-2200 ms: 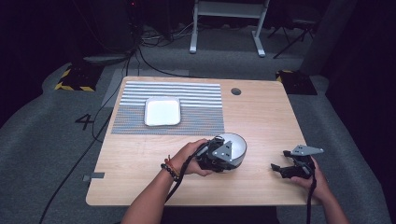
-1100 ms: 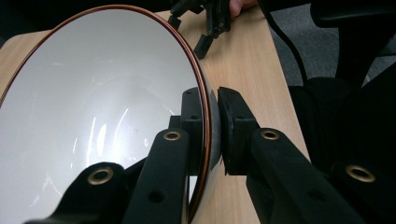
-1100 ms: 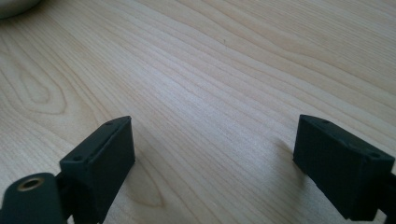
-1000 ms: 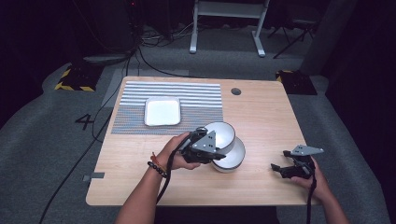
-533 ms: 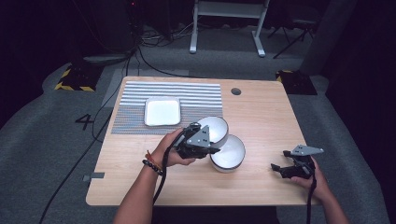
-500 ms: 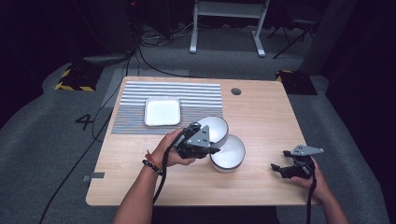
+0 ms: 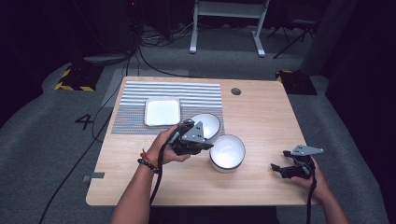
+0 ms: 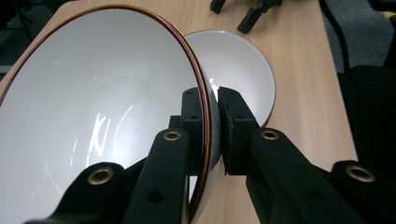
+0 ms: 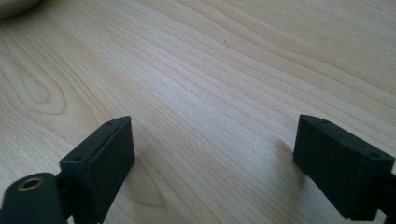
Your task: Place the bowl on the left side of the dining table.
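- Gripping by the rim, the left gripper (image 7: pixel 201 138) has its jaws clamped on the wall of a white bowl with a brown edge (image 8: pixel 102 107), one pad inside and one outside, as the left gripper view shows.
- That held bowl (image 7: pixel 205 125) is lifted and tilted over the near edge of the striped mat (image 7: pixel 140 107), just beside a second white bowl (image 7: pixel 227 151) that sits on the wooden table (image 7: pixel 261 116).
- A square white plate (image 7: pixel 162 111) lies on the mat, close to the left of the lifted bowl.
- The right gripper (image 7: pixel 286 170) rests low near the table's right front edge, well apart from both bowls; the right gripper view shows its jaws spread wide with only bare wood between them.
- The bowl looks glazed, stiff and smooth, likely ceramic or hard plastic: probably slippery under the pads and, if ceramic, prone to chip when knocked against its neighbour.
- Held at one point on the rim, its weight hangs off to one side, so it may swing or slip in the grip; a firm pinch deep over the edge seems the sensible hold.
- Setting it down would call for levelling it first and keeping it clear of the second bowl and the plate.
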